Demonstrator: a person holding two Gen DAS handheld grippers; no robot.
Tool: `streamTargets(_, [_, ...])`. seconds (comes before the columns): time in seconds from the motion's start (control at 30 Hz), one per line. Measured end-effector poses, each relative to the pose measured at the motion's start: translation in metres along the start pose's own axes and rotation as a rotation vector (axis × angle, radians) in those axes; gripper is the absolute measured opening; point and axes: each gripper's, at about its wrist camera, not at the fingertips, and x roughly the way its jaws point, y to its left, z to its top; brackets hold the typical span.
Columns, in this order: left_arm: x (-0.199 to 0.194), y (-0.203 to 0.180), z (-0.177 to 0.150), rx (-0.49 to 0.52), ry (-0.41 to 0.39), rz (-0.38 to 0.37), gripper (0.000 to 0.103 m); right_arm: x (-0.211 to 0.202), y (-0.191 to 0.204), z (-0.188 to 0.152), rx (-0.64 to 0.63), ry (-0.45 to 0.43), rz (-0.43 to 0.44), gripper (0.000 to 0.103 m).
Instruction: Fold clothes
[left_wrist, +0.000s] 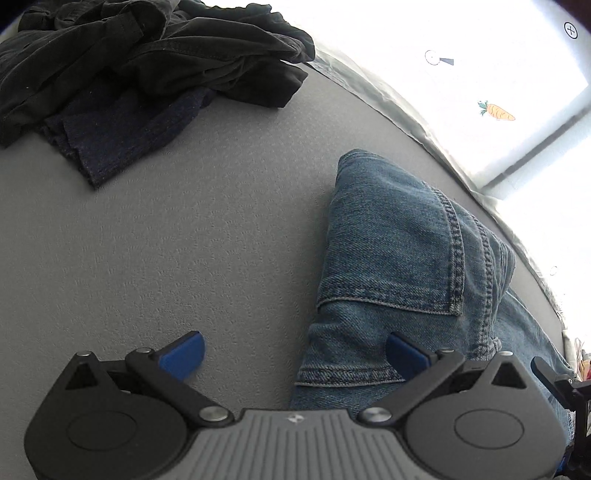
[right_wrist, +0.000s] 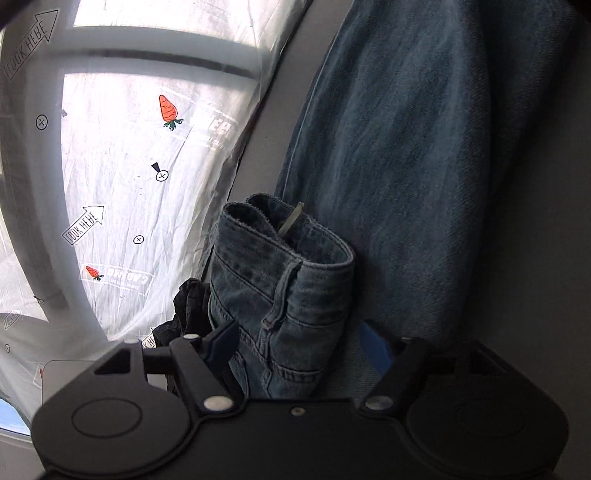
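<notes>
Your left gripper (left_wrist: 293, 354) hangs with jaws spread wide, gripping nothing, one finger over the jeans (left_wrist: 399, 258) lying on the grey surface (left_wrist: 184, 240). Your right gripper (right_wrist: 299, 347) is spread too, its fingers straddling the bunched waistband (right_wrist: 280, 280) without clamping it (the belt loop sits between them). Close on only the outer layer and the fold may slump; the dark clothes pile (left_wrist: 140, 62) sits well apart.

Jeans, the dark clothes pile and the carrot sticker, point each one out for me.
jeans (left_wrist: 391, 251): left wrist view, on the back pocket.
dark clothes pile (left_wrist: 147, 55): left wrist view, on the black top layer.
carrot sticker (right_wrist: 168, 109): right wrist view, on its orange body.
</notes>
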Motion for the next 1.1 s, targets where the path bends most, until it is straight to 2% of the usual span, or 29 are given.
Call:
streamTargets(0.1, [0.001,-0.003,0.001,0.006,0.007,0.013,0.103,0.01,-0.001,0.006,0.066,-0.027,0.014,0.064])
streamTargets(0.13, [0.001,-0.004,0.001,0.007,0.009,0.016,0.103,0.013,-0.001,0.008,0.08,-0.027,0.018,0.064])
streamTargets(0.23, [0.002,-0.005,0.001,0.018,0.011,0.023,0.103,0.03,0.004,0.008,0.022,0.014,-0.054,0.057])
streamTargets(0.27, [0.002,-0.005,0.001,0.023,0.011,0.025,0.103,0.032,0.004,0.006,0.025,0.009,-0.053,0.055])
streamTargets(0.43, [0.002,-0.006,0.0,0.043,0.012,0.029,0.103,0.034,-0.004,0.01,0.11,-0.002,-0.012,0.06])
streamTargets(0.6, [0.003,-0.008,-0.001,0.049,0.01,0.042,0.103,0.042,0.016,-0.001,-0.007,0.092,-0.035,0.06])
streamTargets(0.77, [0.003,-0.009,-0.002,0.067,0.008,0.045,0.103,0.051,0.019,0.004,0.034,0.059,-0.001,0.065])
streamTargets(0.93, [0.002,-0.006,-0.001,0.048,0.006,0.03,0.103,0.048,0.033,0.011,0.005,0.013,0.123,0.066])
streamTargets(1.0, [0.003,-0.007,-0.001,0.05,0.005,0.033,0.103,0.053,0.036,0.011,-0.045,0.027,0.083,0.062])
streamTargets(1.07, [0.003,-0.01,-0.002,0.067,0.006,0.042,0.103,0.062,0.037,0.01,-0.137,0.041,-0.032,0.06])
streamTargets(1.1, [0.004,-0.011,-0.003,0.076,0.005,0.045,0.103,0.065,0.036,0.009,-0.149,0.034,-0.046,0.058])
